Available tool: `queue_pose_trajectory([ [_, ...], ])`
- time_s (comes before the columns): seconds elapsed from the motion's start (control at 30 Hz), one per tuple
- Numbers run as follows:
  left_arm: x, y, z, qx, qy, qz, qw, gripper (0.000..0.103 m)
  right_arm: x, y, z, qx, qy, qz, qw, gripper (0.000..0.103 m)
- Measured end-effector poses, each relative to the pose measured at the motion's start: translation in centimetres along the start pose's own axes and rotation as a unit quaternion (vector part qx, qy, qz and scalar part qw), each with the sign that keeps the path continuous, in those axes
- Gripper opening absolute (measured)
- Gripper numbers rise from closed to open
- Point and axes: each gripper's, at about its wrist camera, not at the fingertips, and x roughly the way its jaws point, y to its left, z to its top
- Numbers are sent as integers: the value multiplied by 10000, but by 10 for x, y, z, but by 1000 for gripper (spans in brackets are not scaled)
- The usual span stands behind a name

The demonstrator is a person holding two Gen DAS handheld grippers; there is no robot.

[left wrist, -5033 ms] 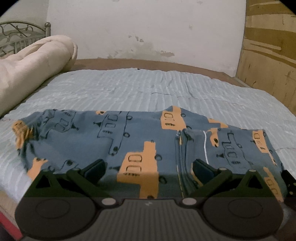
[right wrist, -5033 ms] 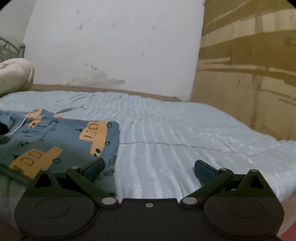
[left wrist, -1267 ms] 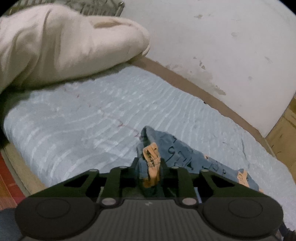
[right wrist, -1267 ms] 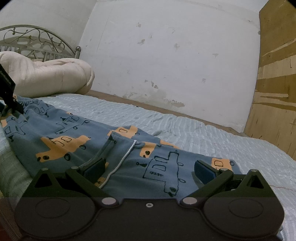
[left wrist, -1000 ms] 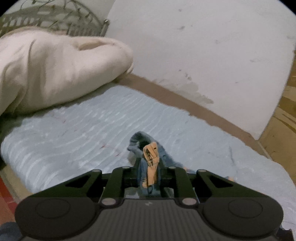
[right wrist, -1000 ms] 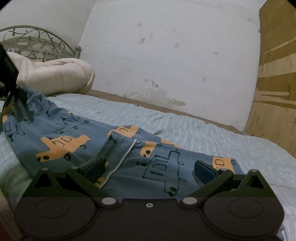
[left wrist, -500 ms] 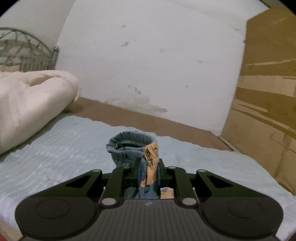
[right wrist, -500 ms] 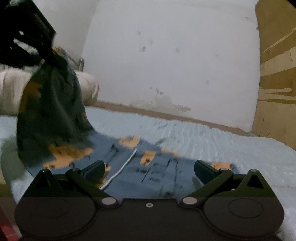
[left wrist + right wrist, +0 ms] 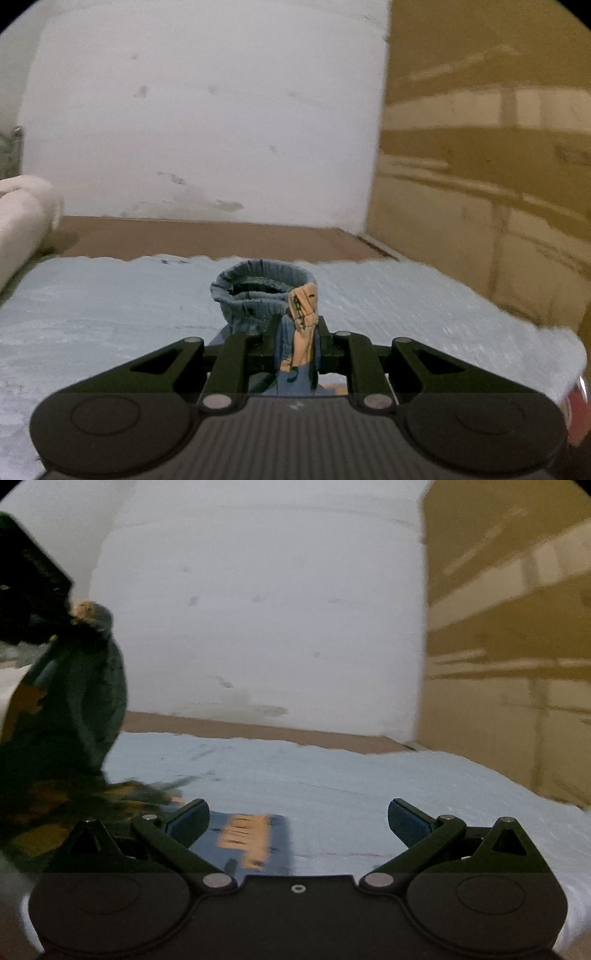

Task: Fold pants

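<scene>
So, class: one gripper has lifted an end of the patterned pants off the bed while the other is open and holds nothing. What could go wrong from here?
1. The left gripper pinches only a narrow bunch of the pants, so the fabric could slip out mid-fold.
2. The right gripper is open with nothing in it, so the part still lying on the bed may drag.
3. The lifted end hangs bunched, so it may land creased.

pants (image 9: 264, 295): blue, orange vehicle print | bedspread (image 9: 110, 314): pale blue, ribbed | wall (image 9: 207, 122): white, stained
</scene>
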Motion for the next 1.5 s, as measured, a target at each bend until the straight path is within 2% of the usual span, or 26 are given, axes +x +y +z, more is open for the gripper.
queue_pose_trajectory([
  [0.17,26,-41,-21,305,498,-273,9979,18,-2,-27,-12,432,163,-370,9982,102],
  [0.27,39,-57,-38,448,880,-340,9945,26,3,-36,-17,574,248,-528,9966,102],
  [0.33,45,-59,-45,354,1147,-491,9916,46,3,-42,-21,663,289,-633,9954,102],
  [0.37,46,-56,-47,254,1223,-594,9904,52,3,-44,-22,699,302,-672,9948,102],
  [0.43,46,-49,-47,112,1232,-647,9902,69,5,-46,-25,756,339,-716,9940,102],
  [0.53,38,-41,-42,77,1103,-536,9924,84,18,-45,-24,708,409,-697,9942,102],
  [0.67,24,-20,-24,-138,881,-191,9958,92,24,-39,-25,625,412,-599,9954,102],
  [0.73,14,-6,-12,-249,734,53,9970,100,24,-37,-26,604,401,-548,9959,102],
  [0.93,-22,39,18,-206,404,883,9951,102,23,-31,-25,576,282,-352,9973,102],
  [1.07,-29,64,10,-234,554,1249,9903,102,17,-28,-25,600,63,-186,9980,102],
  [1.2,-17,82,-20,-653,875,1207,9867,102,10,-22,-24,531,-117,60,9985,102],
  [1.33,-4,95,-54,-953,1058,1189,9826,102,4,-16,-15,554,-142,497,9971,102],
  [1.4,2,99,-69,-1020,1150,1159,9813,102,5,-15,-6,670,-58,836,9942,102],
  [1.5,4,103,-87,-1137,1264,1077,9795,102,19,-15,7,795,378,1430,9858,102],
])
